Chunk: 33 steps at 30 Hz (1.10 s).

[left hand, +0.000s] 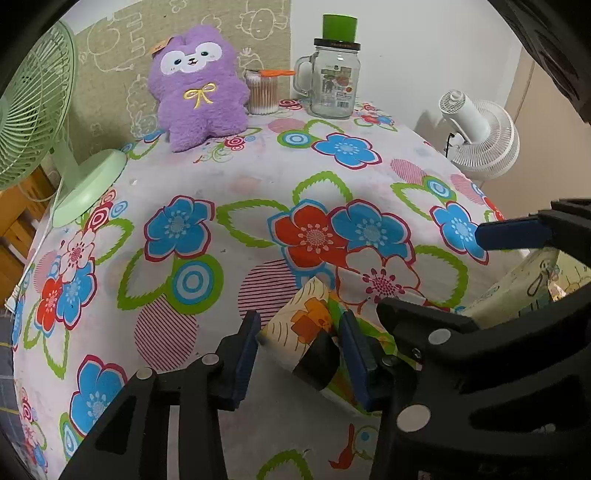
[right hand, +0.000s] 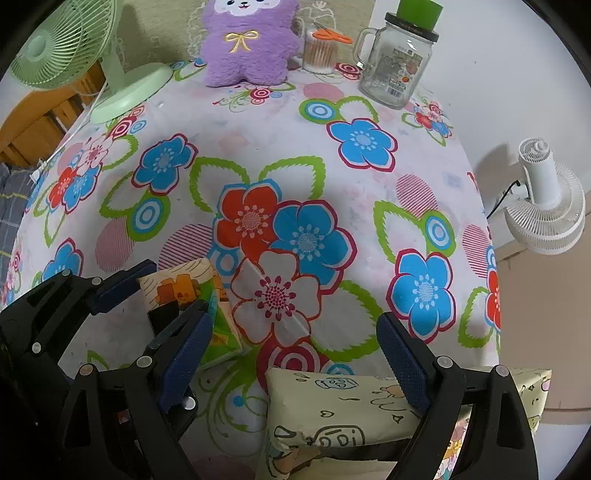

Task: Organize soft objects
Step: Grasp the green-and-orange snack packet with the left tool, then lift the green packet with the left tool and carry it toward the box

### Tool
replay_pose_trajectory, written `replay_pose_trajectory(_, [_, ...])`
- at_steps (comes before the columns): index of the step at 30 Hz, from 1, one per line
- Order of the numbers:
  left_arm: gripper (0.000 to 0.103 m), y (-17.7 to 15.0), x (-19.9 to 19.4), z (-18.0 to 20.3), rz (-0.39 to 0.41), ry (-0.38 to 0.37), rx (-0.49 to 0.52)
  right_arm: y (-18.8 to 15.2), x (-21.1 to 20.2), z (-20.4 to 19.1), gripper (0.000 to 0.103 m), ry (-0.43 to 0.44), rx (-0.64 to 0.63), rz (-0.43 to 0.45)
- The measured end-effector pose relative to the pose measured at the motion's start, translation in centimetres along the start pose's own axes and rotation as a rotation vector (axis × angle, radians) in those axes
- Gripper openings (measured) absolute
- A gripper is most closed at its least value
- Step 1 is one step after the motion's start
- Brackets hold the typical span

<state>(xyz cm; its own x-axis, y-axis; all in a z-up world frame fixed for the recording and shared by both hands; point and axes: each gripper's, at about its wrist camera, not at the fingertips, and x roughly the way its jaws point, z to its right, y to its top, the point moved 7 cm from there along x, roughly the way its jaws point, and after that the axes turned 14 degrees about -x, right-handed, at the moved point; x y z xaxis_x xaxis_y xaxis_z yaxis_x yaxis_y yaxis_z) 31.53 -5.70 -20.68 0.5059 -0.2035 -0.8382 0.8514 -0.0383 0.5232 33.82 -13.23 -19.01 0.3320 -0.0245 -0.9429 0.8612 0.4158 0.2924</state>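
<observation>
Left wrist view: the left gripper (left hand: 299,354), at 6 o'clock, brackets a small printed tissue pack (left hand: 308,325) on the floral tablecloth (left hand: 221,177); the jaws are narrow, but pad contact cannot be told, and a purple plush toy (left hand: 199,88) sits at 11 o'clock. Right wrist view: the right gripper (right hand: 295,354) stands wide above a larger pale tissue pack (right hand: 332,410) at 6 o'clock, gripping nothing, while the small pack lies at 8 o'clock between the left gripper's 2 fingers (right hand: 122,284).

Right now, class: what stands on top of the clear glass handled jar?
A green cylinder stands on the clear glass jar's dark lid. Whether the lid has an opening beneath it is covered.
</observation>
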Motion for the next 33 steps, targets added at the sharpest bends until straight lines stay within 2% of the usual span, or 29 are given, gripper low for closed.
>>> replay_pose_trajectory(7, [0.044,-0.3,-0.8,-0.1,0.010,0.019,0.016,-0.2,-0.4,-0.2,0.092,-0.010,-0.013,0.004])
replay_pose_trajectory(10, [0.054,-0.6,-1.3,0.0,0.019,0.017,0.028,-0.3,-0.5,-0.3,0.092,-0.016,-0.023,0.003])
replay_pose_trajectory(12, [0.077,-0.7,-1.6,0.1,0.030,0.020,0.037,-0.4,-0.7,-0.4,0.092,-0.019,-0.030,0.003])
replay_pose_trajectory(18, [0.089,-1.0,-2.4,0.4,0.046,0.020,0.072,-1.0,-1.3,-0.6,0.092,-0.033,-0.051,0.002])
replay_pose_trajectory(23, [0.092,-1.6,-2.7,0.7,0.040,-0.014,0.095,-1.6,-1.7,-0.8,0.092,-0.048,-0.080,0.003])
replay_pose_trajectory(25, [0.096,-1.7,-2.7,1.0,0.042,-0.032,0.101,-1.8,-1.8,-0.9,0.092,-0.049,-0.087,0.004])
replay_pose_trajectory(30, [0.097,-1.8,-1.7,1.7,0.023,-0.068,0.097,-2.2,-1.7,-0.7,0.092,-0.059,-0.083,-0.005])
replay_pose_trajectory(33, [0.096,-1.8,-0.7,1.7,0.013,-0.039,0.091,-2.4,-1.4,-0.3,0.092,-0.079,-0.079,-0.017])
